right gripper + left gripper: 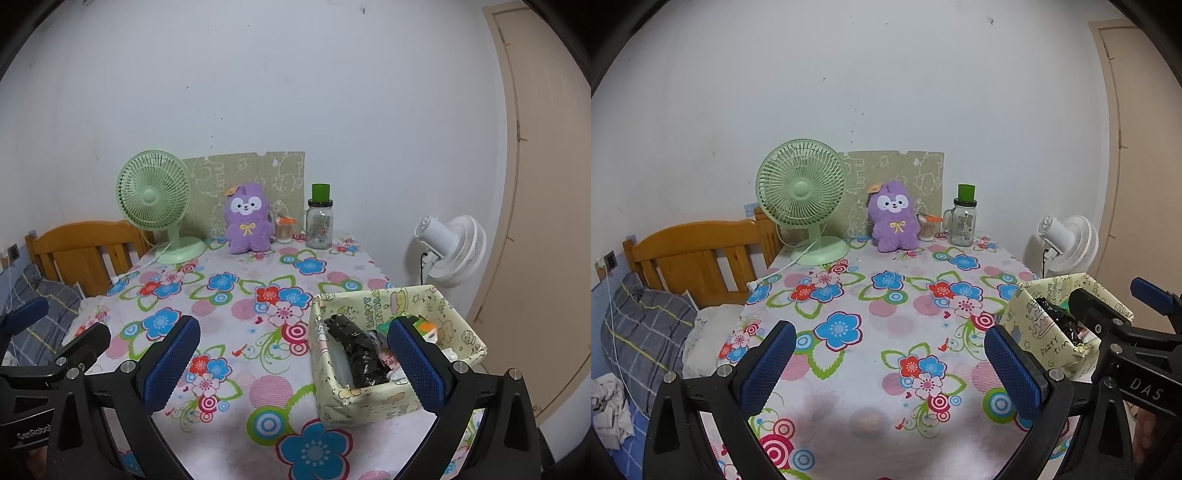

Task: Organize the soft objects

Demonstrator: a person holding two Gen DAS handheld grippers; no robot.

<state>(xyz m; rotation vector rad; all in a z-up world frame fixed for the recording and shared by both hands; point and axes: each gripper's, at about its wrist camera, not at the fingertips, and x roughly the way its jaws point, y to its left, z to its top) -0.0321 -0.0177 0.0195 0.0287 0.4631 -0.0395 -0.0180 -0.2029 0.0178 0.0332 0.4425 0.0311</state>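
Count on the floral-clothed table (236, 398): one purple plush toy with a yellow bow (246, 219); one pale green desk fan (155, 203); one clear glass jar with a green cap (320, 221); one small cup of sticks (284, 230); one paper-wrapped open box (369, 400). Beside the table: one white standing fan (448, 251). Fans total two.

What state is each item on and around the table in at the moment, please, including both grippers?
Left gripper: open, holding nothing.
Right gripper: open, holding nothing.
Purple plush: upright at the table's far edge, untouched.
Paper-wrapped box: open-topped, already holding items.
Green fan: upright, blades look still.
Glass jar: upright, lid on.
White fan: standing beside the table.
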